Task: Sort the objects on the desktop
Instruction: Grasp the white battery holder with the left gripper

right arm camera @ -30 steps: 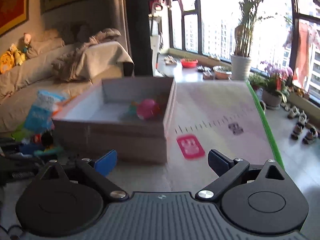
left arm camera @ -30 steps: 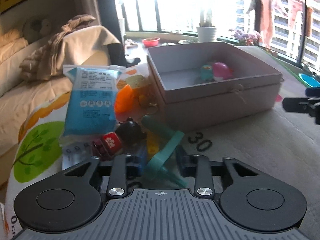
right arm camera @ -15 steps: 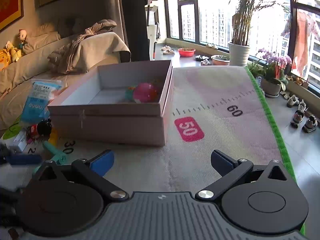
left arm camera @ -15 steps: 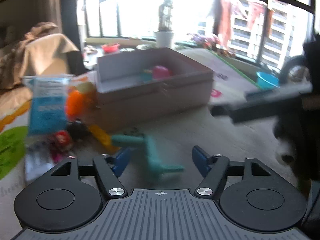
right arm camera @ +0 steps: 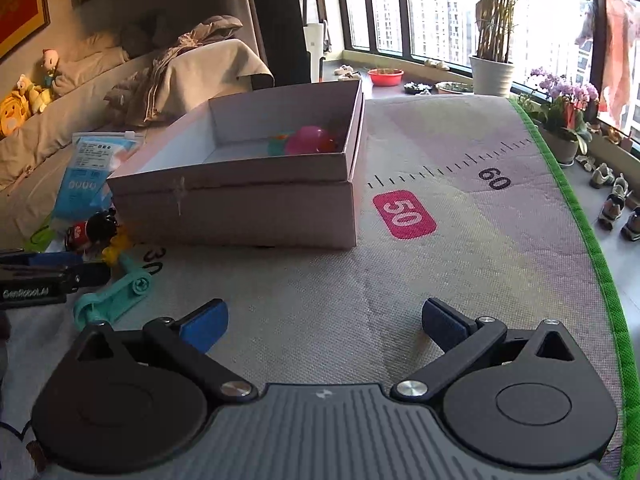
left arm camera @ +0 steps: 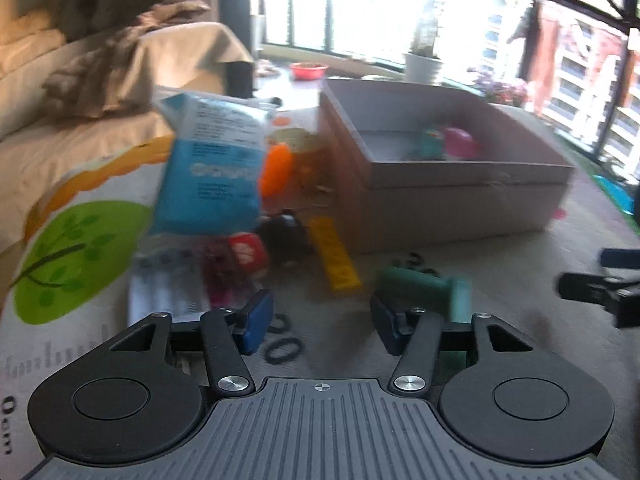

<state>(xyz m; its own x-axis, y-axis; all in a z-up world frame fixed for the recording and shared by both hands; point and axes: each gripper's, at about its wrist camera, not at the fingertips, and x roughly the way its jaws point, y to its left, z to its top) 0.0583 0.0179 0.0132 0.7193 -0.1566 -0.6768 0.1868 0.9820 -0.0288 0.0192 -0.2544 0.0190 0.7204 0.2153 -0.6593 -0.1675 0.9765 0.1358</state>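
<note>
Clutter sits at the left end of the desk [right arm camera: 460, 280], which wears a woven grey mat printed with ruler ticks and numbers. Leftmost, a glossy blue packet [left arm camera: 212, 168] leans up, with a rounded orange piece [left arm camera: 276, 170] at its right edge. Below them lie a red-and-black toy [left arm camera: 276, 242], then a flat yellow bar [left arm camera: 334, 256], all soft with blur. Next, a teal plastic clip [right arm camera: 116, 296] lies flat on the mat, long and slotted, with a screw-like disc at one end. Beyond it stands a pale cardboard box [right arm camera: 240, 208], lid nested underneath, with a pink ball [right arm camera: 310, 140] and a small teal toy [left arm camera: 432, 142] in its far corner. Left gripper [left arm camera: 320, 320]: blue pads spread apart, holding nothing, black hair bands [left arm camera: 282, 340] on the mat between them, the clip just beside its right pad. Right gripper [right arm camera: 324, 320]: spread wide over bare mat, touching nothing.
</note>
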